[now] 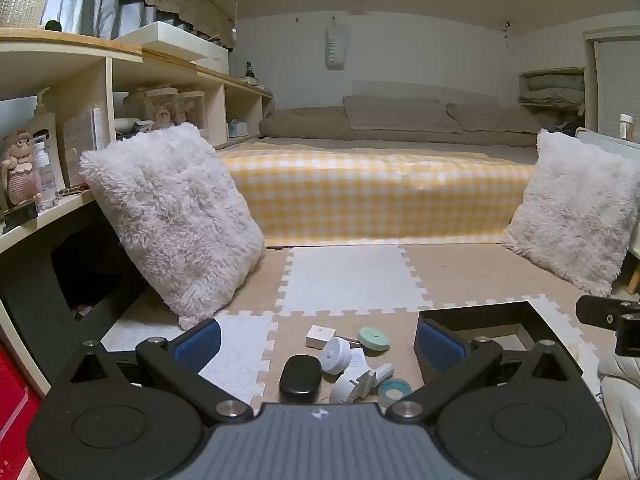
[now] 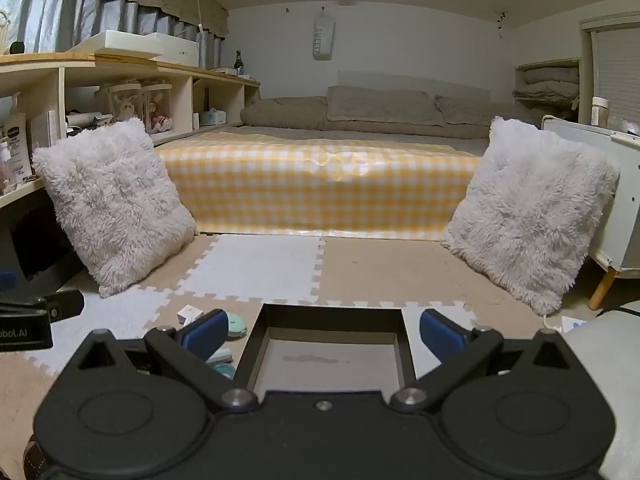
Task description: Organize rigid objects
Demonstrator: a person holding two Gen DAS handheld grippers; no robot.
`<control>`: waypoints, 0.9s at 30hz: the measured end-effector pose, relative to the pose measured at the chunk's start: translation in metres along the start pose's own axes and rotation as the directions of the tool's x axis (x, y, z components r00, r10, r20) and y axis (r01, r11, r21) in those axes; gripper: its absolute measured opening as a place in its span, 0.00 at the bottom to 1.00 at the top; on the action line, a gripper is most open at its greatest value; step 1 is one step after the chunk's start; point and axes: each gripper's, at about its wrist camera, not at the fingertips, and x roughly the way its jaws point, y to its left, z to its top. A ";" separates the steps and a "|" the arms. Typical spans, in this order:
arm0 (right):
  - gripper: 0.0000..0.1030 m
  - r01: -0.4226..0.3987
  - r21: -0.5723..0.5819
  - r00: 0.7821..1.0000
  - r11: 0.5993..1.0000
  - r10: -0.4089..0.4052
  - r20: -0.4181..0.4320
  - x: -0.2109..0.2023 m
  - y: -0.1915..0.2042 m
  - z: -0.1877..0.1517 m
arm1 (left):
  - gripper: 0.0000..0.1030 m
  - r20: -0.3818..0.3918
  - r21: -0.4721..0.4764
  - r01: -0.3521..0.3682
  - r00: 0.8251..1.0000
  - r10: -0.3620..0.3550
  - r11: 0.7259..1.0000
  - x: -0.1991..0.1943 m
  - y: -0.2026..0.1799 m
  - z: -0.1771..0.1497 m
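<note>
Small rigid items lie in a loose pile on the foam floor mat: a black oval case (image 1: 300, 378), a white round disc (image 1: 336, 355), a white cube (image 1: 320, 336), a mint green round tin (image 1: 373, 340), a teal tape roll (image 1: 394, 390) and a white plug-like piece (image 1: 360, 384). My left gripper (image 1: 318, 346) hovers over them, open, nothing between its blue pads. A black tray (image 2: 256, 344) with a grey floor sits to the right of the pile. My right gripper (image 2: 322, 334) hangs open above it, holding nothing. The white cube (image 2: 189, 314) and green tin (image 2: 236, 326) show left of the tray.
Two fluffy white cushions (image 1: 172, 220) (image 2: 532, 208) lean at either side in front of a low bed with a yellow checked cover (image 1: 380, 196). Wooden shelves (image 1: 100, 80) with bottles and figures run along the left. A white cabinet (image 2: 616, 200) stands at the right.
</note>
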 end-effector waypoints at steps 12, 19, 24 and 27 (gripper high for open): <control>1.00 0.002 0.000 1.000 1.000 -0.002 -0.002 0.001 0.000 -0.001 | 1.00 -0.001 -0.007 0.004 1.000 -0.004 1.000 0.000 0.000 0.000; 1.00 0.003 -0.002 1.000 1.000 -0.003 -0.002 0.001 0.001 -0.001 | 1.00 -0.002 -0.008 0.004 1.000 -0.004 1.000 0.000 0.000 0.000; 1.00 0.003 -0.002 1.000 1.000 -0.003 -0.003 0.001 0.001 -0.001 | 1.00 -0.003 -0.009 0.005 1.000 -0.006 1.000 0.000 0.000 0.000; 1.00 0.003 -0.003 1.000 1.000 -0.003 -0.004 0.001 0.001 -0.001 | 1.00 -0.003 -0.009 0.006 1.000 -0.006 1.000 0.000 0.000 0.000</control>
